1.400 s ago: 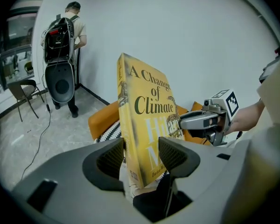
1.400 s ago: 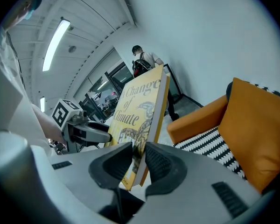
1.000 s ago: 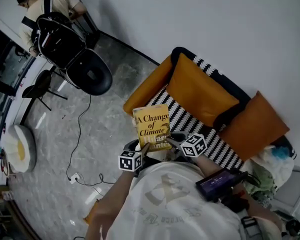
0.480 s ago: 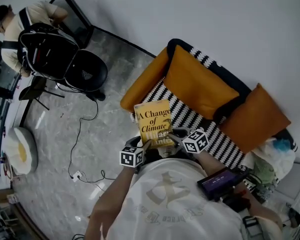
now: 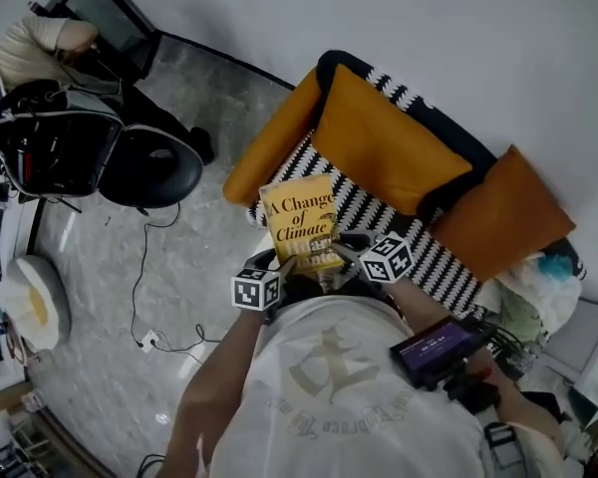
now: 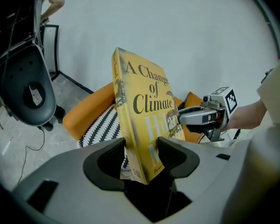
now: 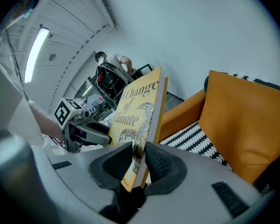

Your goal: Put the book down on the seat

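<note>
Yellow book gripped by left gripper, right gripper.

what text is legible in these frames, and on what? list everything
"A Change of Climate": front cover of the yellow book.
Pale larger letters below the title: partly hidden, not readable whole.
Shirt print and device screen: too blurred to read.

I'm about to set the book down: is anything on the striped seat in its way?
Nothing visible. The yellow book, held in the left gripper and right gripper, hangs above the front of the striped seat; the orange cushions lean at its back. The book hides the patch under it.
</note>
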The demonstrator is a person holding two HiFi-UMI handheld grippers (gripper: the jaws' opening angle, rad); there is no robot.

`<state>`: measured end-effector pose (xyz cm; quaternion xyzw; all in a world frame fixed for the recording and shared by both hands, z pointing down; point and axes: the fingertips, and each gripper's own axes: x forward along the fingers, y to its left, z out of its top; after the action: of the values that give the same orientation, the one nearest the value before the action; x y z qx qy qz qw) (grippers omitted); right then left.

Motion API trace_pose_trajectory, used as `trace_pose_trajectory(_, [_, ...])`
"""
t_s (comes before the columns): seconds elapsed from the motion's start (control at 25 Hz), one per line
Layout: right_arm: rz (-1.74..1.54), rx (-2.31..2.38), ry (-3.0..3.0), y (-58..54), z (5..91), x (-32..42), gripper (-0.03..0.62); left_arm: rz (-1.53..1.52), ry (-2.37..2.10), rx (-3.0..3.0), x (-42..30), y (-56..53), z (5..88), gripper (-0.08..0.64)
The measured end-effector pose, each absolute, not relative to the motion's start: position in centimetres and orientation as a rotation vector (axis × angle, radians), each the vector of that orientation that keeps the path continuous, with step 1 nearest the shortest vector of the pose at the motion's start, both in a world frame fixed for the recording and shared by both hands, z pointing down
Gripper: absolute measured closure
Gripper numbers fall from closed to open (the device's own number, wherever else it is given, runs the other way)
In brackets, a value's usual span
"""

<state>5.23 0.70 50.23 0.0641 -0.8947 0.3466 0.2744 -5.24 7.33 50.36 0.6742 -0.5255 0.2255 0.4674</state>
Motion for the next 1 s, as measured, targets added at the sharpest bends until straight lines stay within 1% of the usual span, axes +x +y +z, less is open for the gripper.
trace_pose_trajectory(0.64, [1.021, 0.231, -2.285, 0.0, 56.8, 4.3, 0.497, 0.599, -1.163, 1.626, -6.5, 6.0, 56.9, 0.325])
trace_pose_trajectory(0.88, [1.033, 0.252, -2.255, 4.0, 60.3, 3.7, 0.497, 0.598, -1.130, 1.634, -7.0, 9.7, 60.7, 0.325])
trace_pose_trajectory(1.0, [1.036, 0.256, -2.243, 3.8, 61.1, 3.1, 0.496, 0.596, -1.126, 1.628, -7.6, 9.7, 61.5, 0.325])
